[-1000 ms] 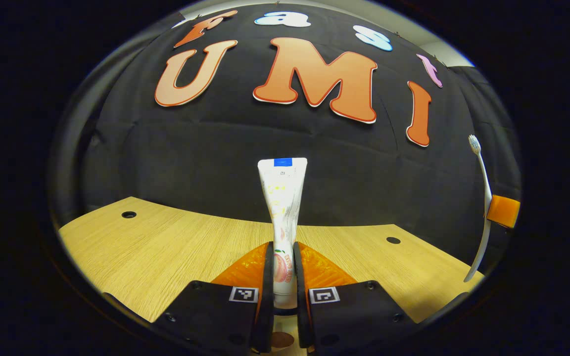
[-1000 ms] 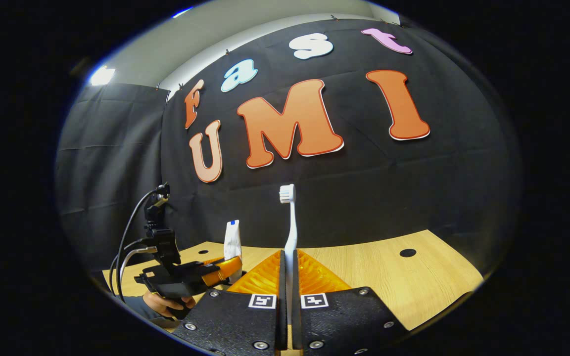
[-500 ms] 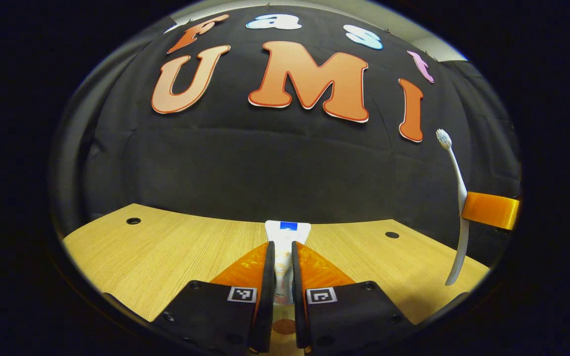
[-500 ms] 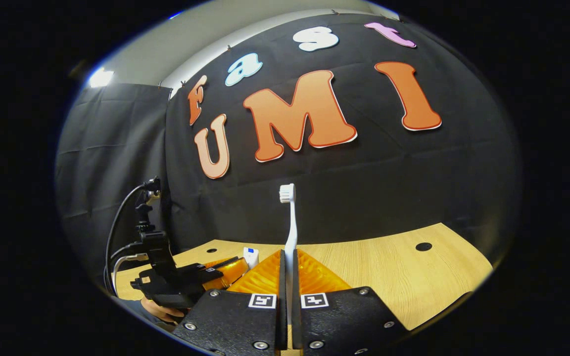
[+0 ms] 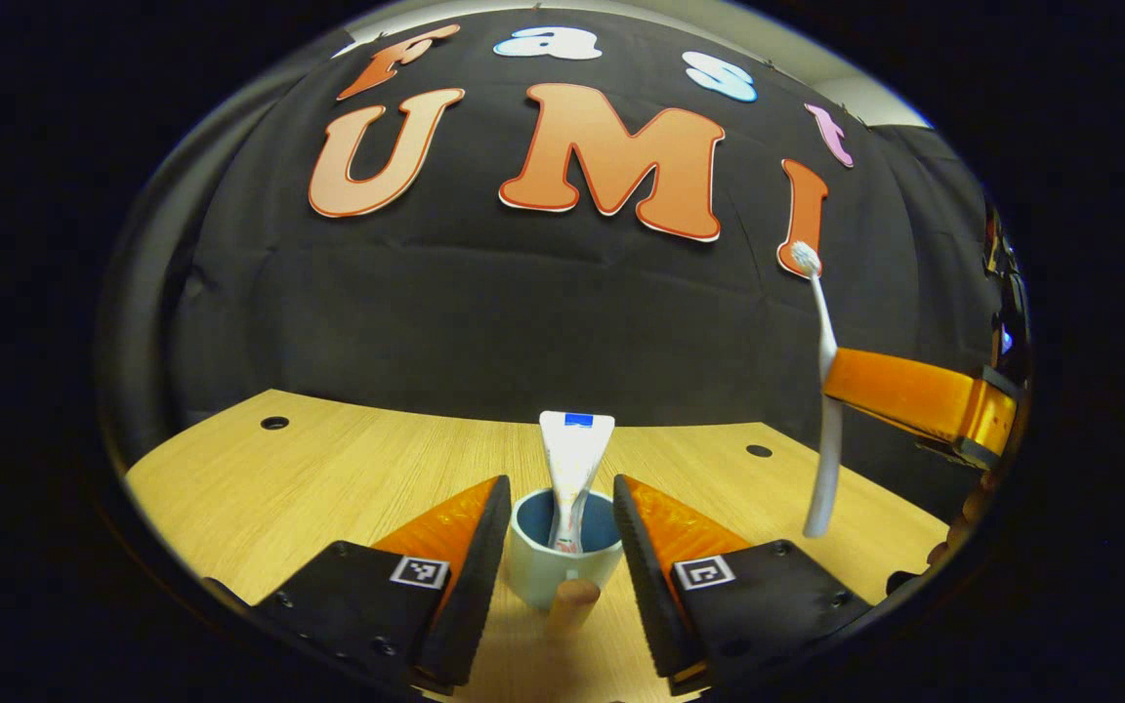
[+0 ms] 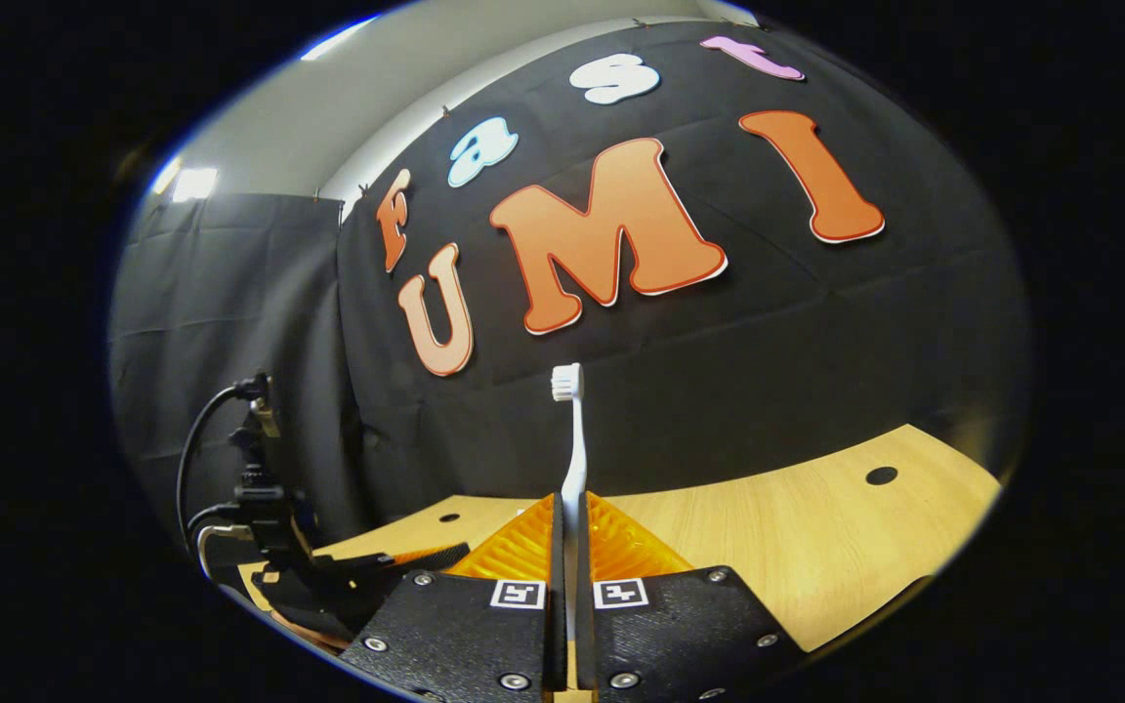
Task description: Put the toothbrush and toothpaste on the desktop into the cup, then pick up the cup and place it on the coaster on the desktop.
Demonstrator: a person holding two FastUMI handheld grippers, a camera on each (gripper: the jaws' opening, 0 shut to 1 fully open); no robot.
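A white toothpaste tube (image 5: 574,467) stands upright inside a pale cup with a blue inside (image 5: 563,554) on the wooden desktop (image 5: 328,478). My left gripper (image 5: 553,532) is open, one finger on each side of the cup, touching nothing. A white toothbrush (image 6: 572,454) points straight up, bristles on top, and my right gripper (image 6: 569,527) is shut on its handle. In the left gripper view the toothbrush (image 5: 821,391) hangs in the right gripper (image 5: 904,395) above the desk, right of the cup.
The desktop (image 6: 816,547) has small round holes (image 5: 274,423) (image 6: 881,475) near its back edge. The black cloth wall rises just behind it. The left gripper's body and cables (image 6: 260,527) show at the lower left of the right gripper view.
My left gripper lowered the toothpaste into the cup, then opened and let it go. The right gripper, still holding the toothbrush, has moved closer to the cup.
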